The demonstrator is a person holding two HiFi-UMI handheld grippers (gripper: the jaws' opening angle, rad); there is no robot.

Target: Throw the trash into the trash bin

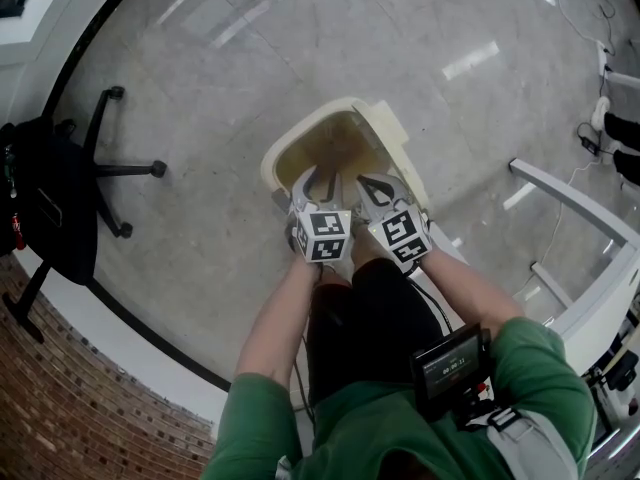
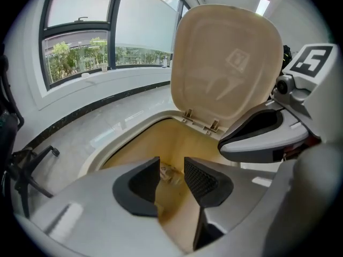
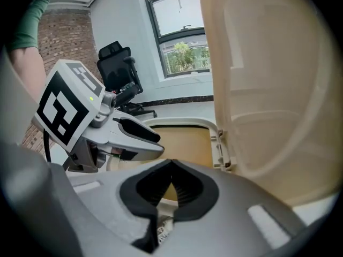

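Over the trash bin (image 1: 272, 158), your left gripper (image 2: 172, 165) stands wide open and empty. Your right gripper (image 3: 171, 161) is closed tip to tip on nothing. Through the left gap the trash (image 2: 167, 173), a small pale crumpled scrap, shows down inside. Drop looks done; next, withdraw clear of the raised lid (image 2: 228, 63).

Small pale trash (image 2: 167, 173) inside open-lidded bin (image 2: 134, 148)

A black office chair (image 1: 50, 198) stands at nine o'clock on the glossy grey floor (image 1: 250, 68), with a brick wall (image 1: 70, 408) at seven. A white frame (image 1: 575, 203) is at three and cables (image 1: 590, 138) at two. A big window (image 2: 80, 42) shows trees outside.
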